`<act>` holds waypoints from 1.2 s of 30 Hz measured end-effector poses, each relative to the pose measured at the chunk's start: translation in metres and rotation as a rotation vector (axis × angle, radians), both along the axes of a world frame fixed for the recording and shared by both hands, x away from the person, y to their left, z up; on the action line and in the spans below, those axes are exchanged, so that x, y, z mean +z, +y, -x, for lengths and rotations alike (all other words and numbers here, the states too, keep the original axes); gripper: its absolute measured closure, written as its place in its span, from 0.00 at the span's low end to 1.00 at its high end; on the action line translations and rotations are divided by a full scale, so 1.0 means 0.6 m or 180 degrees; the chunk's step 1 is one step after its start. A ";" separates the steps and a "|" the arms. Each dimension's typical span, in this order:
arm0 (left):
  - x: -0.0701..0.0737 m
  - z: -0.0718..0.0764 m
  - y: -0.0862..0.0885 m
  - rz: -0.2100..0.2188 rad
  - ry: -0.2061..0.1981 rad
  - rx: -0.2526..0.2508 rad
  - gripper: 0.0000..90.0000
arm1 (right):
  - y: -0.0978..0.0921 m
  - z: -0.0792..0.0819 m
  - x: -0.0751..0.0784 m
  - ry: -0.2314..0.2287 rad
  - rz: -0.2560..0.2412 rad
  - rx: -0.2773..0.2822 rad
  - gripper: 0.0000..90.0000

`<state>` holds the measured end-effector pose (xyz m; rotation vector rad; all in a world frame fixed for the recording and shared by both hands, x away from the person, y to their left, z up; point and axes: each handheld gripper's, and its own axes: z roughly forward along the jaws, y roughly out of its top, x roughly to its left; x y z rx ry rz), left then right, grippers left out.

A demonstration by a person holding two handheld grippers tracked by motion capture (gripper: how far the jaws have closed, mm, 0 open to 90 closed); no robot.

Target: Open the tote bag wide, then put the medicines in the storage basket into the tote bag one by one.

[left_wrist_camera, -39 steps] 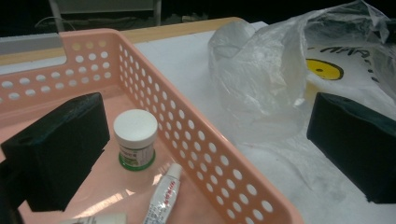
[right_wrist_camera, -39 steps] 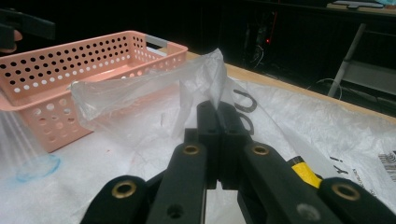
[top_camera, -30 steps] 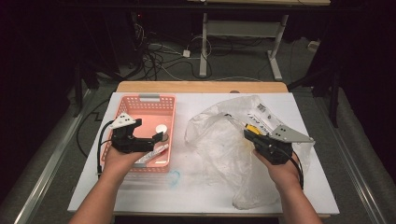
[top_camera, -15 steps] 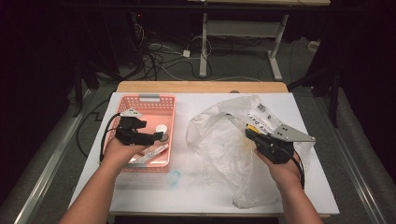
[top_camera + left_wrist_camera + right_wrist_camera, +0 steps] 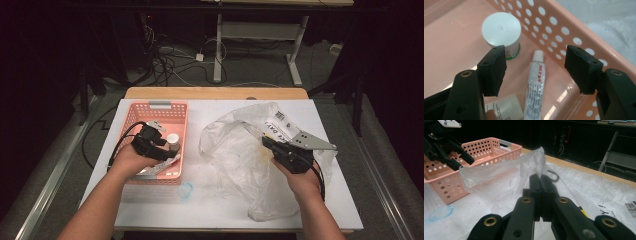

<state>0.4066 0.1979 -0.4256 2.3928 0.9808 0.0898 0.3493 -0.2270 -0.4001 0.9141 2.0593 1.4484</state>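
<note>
Plastic bag [image 5: 499, 173], pinched in our shut right gripper [image 5: 541, 178], hides its contents. Our left gripper [image 5: 535, 66] gapes over a tube [image 5: 535, 85] in the pink basket [image 5: 574, 37].

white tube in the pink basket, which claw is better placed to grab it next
Left. The left claw hangs open inside the pink basket, its jaws straddling the white tube. The right claw is shut on the clear plastic bag, away from the basket.

At the bottom edge, the tube [image 5: 534, 87] and small bottle [image 5: 504, 108] were cut off; their print was unreadable.
</note>
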 end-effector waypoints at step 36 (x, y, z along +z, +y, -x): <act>-0.052 -0.017 -0.055 -0.0778 0.0358 -0.0321 0.74 | -0.006 0.009 0.006 -0.0061 0.0024 -0.0014 1.00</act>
